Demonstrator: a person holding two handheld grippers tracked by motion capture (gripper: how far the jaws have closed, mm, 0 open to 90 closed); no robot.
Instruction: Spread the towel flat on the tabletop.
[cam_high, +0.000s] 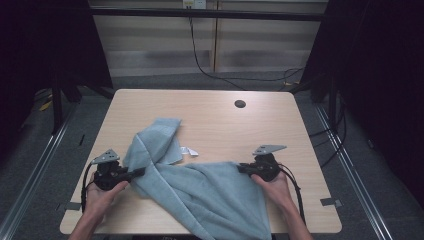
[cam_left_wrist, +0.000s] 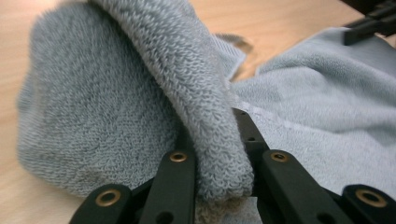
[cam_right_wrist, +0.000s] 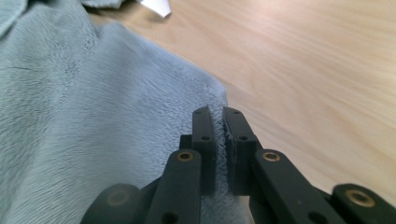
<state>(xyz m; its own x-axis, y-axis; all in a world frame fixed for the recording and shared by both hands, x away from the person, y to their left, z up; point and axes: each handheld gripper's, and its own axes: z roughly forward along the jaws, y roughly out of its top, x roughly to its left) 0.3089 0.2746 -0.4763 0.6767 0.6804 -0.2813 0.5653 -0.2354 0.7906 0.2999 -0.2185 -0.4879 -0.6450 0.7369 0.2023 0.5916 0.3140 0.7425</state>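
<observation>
Left gripper (cam_left_wrist: 219, 154) pinching thick towel (cam_high: 200, 192) fold, lower centre. Right gripper (cam_right_wrist: 218, 135) pinching thin edge, lower centre; could slip free if pulled.

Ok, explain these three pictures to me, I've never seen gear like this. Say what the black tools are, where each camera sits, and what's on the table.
A person at a wooden table holds a hand tool with two black jaws in each hand. The high view looks down from above; the other two cameras ride on the tools and look along their jaws. A blue-grey towel lies crumpled on the table, a small white tag beside it. The left gripper is clamped on a thick fold of towel. The right gripper is shut on the towel's edge.
</observation>
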